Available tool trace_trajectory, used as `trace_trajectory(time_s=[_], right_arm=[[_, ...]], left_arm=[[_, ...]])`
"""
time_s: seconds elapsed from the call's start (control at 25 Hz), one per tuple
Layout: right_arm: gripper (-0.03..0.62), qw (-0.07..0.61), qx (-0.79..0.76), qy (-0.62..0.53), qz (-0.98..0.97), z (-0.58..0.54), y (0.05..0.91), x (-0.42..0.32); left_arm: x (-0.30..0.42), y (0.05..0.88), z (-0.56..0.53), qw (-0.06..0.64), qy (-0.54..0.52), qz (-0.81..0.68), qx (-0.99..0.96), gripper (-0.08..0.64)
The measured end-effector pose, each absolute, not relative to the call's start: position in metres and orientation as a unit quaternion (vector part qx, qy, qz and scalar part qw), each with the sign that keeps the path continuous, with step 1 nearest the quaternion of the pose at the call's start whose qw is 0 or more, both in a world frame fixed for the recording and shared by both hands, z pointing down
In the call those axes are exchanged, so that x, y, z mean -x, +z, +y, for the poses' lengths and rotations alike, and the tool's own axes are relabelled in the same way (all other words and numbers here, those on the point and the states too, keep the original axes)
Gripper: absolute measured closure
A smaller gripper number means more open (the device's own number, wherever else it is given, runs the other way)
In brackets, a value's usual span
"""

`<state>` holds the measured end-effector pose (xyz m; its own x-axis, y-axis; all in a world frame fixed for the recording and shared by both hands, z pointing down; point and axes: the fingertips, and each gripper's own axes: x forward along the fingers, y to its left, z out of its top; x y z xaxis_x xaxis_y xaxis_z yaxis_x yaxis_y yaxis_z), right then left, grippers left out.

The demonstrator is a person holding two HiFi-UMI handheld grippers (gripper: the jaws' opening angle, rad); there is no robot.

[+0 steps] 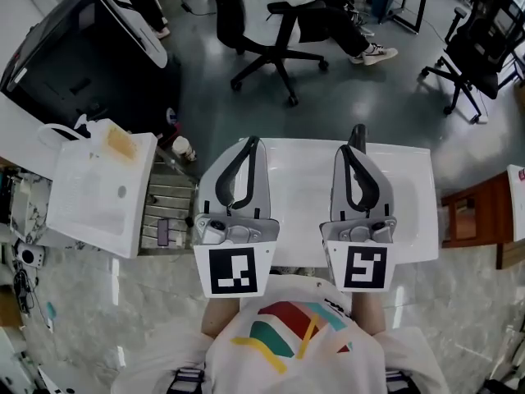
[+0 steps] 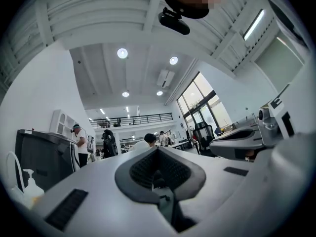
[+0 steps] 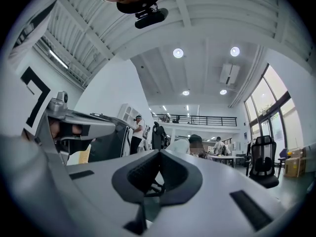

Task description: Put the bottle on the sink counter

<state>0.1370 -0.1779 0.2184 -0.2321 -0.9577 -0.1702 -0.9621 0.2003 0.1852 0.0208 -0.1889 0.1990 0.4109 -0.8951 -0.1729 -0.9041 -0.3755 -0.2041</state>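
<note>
**Hold.** The person is holding both tools level and close to the chest. They are sitting side by side over the near edge of the white rectangular bench (image 1: pixel 303 187), at the lower centre of the head view. This is judged to be a parked, neutral hold, because neither tool is reaching toward the sink area at the left of the frame.

**Left claw.** The left claw (image 1: pixel 253 141) is standing fully closed. In the left gripper view its dark ribbed pads (image 2: pixel 143 174) are meeting along the centre line, and nothing is lying between them.

**Right claw.** The right claw (image 1: pixel 358 130) is also standing closed and empty. In the right gripper view its pads (image 3: pixel 140 177) are touching, with only the open room showing beyond them.

**Task object.** The small pale bottle with a tan top (image 1: pixel 182 148) is standing upright left of centre in the head view, well apart from both claws.
- It is sitting at the far right corner of the white moulded sink unit (image 1: pixel 82 212), just beside the grey slatted draining board (image 1: pixel 168 203).
- Whether its base is resting on the sink bench or just off its edge cannot be told.
- Since no claw is carrying it, the placement is judged complete or nearly so.

**Other items.** A yellow sponge (image 1: pixel 121 144) is lying on the far rim of the sink unit. A white pump dispenser (image 2: pixel 29 184) is showing at the lower left of the left gripper view.
</note>
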Motion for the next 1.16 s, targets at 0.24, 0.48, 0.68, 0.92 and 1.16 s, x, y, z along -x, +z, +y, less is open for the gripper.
trace_trajectory(time_s=[0.24, 0.48, 0.68, 0.92, 1.16], right_arm=[[0.580, 0.000, 0.619, 0.125, 0.776, -0.176, 0.225, -0.139], [0.580, 0.007, 0.617, 0.128, 0.776, -0.176, 0.220, -0.141], [0.580, 0.005, 0.617, 0.128, 0.776, -0.175, 0.220, -0.141], [0.580, 0.005, 0.618, 0.130, 0.775, -0.172, 0.221, -0.140], [0.580, -0.003, 0.618, 0.128, 0.776, -0.169, 0.222, -0.140]], left_arm=[[-0.022, 0.200, -0.189, 0.133, 0.015, 0.547, 0.826, 0.543], [-0.027, 0.201, -0.192, 0.134, 0.013, 0.543, 0.829, 0.543], [-0.032, 0.205, -0.191, 0.130, 0.008, 0.538, 0.833, 0.543], [-0.030, 0.205, -0.189, 0.123, 0.016, 0.533, 0.837, 0.543], [-0.028, 0.206, -0.185, 0.120, 0.009, 0.536, 0.836, 0.543]])
